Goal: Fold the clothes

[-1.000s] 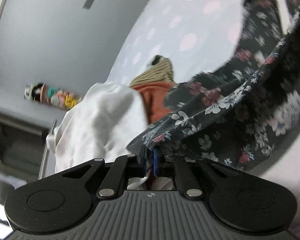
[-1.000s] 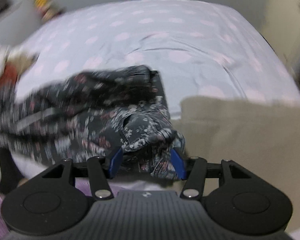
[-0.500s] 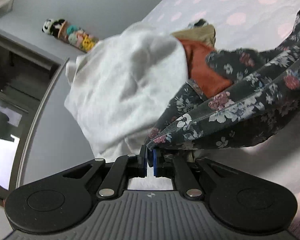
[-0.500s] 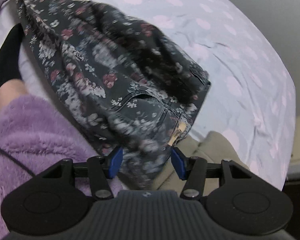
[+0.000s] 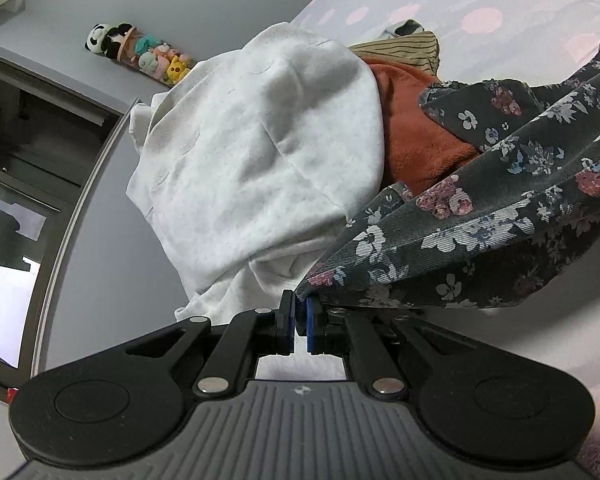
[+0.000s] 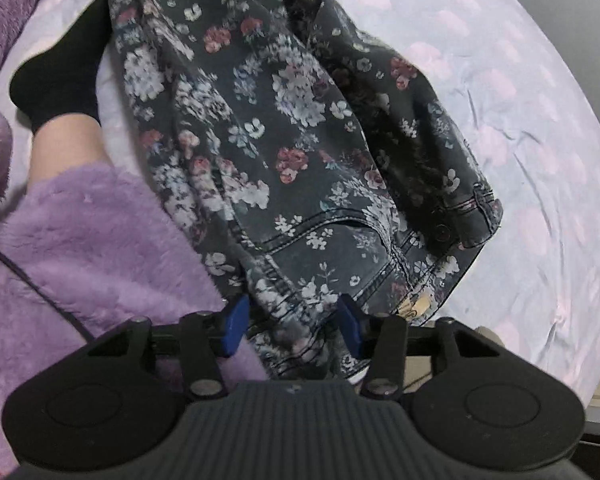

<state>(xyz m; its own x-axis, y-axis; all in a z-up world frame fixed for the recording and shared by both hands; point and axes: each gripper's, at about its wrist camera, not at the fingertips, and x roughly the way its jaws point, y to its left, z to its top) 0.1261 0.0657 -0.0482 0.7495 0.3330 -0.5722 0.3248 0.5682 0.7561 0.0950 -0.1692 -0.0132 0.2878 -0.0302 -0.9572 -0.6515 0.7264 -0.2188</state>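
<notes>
Two grippers hold one garment, each at a separate point, evidently to spread it for folding.

Left wrist view: the left gripper (image 5: 299, 322) has its jaws drawn almost together, pinching a thin edge of the floral trousers (image 5: 480, 216). The cloth runs up and to the right from the pinch, taut along the top fold, which suggests it is being stretched against the other grip. Left of it, a white garment (image 5: 260, 152), an orange garment (image 5: 416, 140) and a striped garment (image 5: 400, 46) sit heaped, apparently awaiting their turn. A row of plush toys (image 5: 138, 54) stands far left against the wall.

Right wrist view: the right gripper (image 6: 292, 320) has its jaws fairly wide apart, with a thick bunch of the floral trousers filling the gap near the pocket and waistband; it appears gripped, though contact at the pads is partly hidden. The trousers hang over the spotted bedsheet (image 6: 540, 140). At near left are the person's purple fleece (image 6: 84, 240) and black sock (image 6: 60, 76).
</notes>
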